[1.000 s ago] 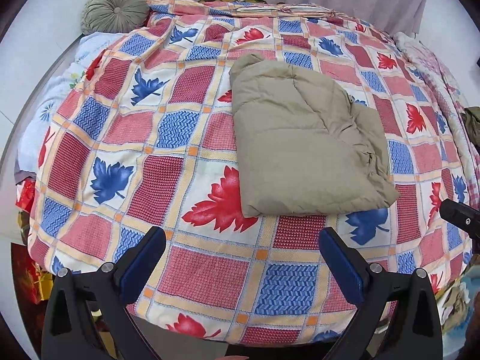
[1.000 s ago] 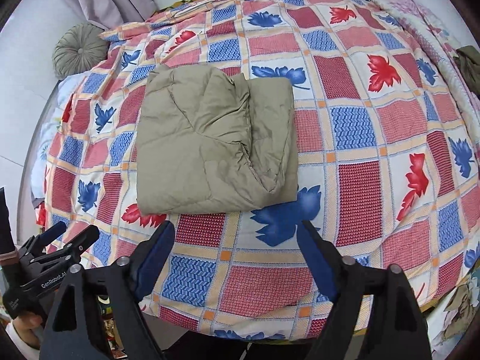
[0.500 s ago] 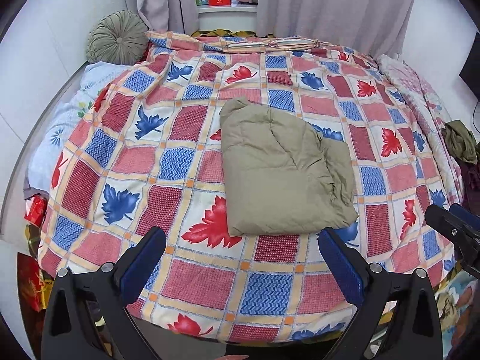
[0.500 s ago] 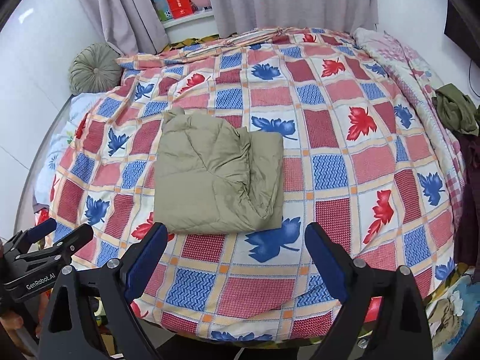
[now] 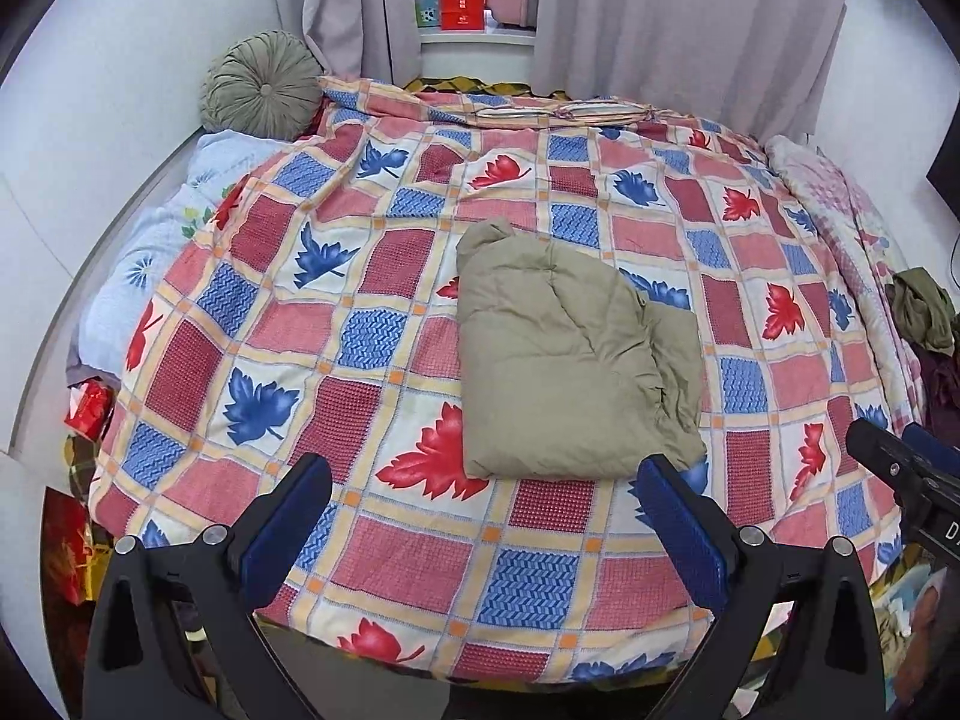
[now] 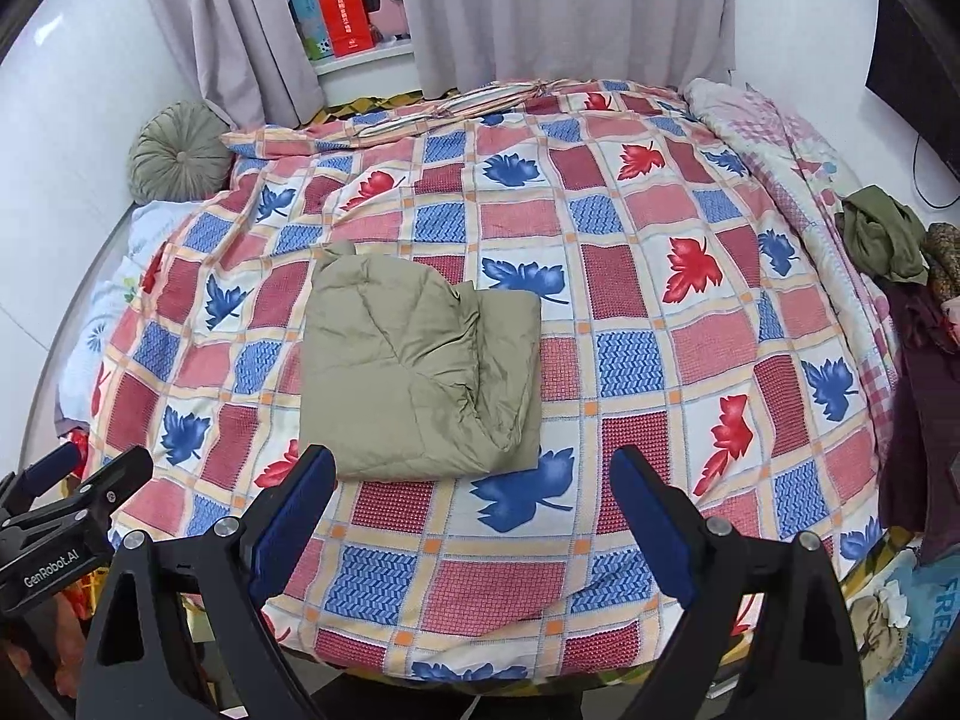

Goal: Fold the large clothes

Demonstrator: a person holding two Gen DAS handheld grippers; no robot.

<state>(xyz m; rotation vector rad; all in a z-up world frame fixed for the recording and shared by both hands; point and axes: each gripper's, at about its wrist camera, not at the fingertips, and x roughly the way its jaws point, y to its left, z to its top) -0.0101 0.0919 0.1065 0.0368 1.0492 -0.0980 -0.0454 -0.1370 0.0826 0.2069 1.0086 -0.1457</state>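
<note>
A folded olive-green padded garment point(image 5: 564, 360) lies flat in a compact rectangle on the bed, also in the right wrist view point(image 6: 414, 366). My left gripper point(image 5: 486, 528) is open and empty, held back near the bed's front edge, short of the garment. My right gripper point(image 6: 474, 516) is open and empty, also near the front edge, just before the garment's near side. Each gripper shows at the edge of the other's view: the right one point(image 5: 906, 480) and the left one point(image 6: 66, 510).
The bed carries a checked leaf-print cover point(image 5: 360, 324). A round green cushion point(image 5: 261, 84) sits at the far left corner. A pile of dark and green clothes point(image 6: 894, 252) lies at the right edge. Curtains and a window shelf point(image 6: 354, 18) stand behind.
Both grippers have drawn back and up from the bed. The folded garment looks smaller and farther, and more of the room shows. The garment itself has not moved.
</note>
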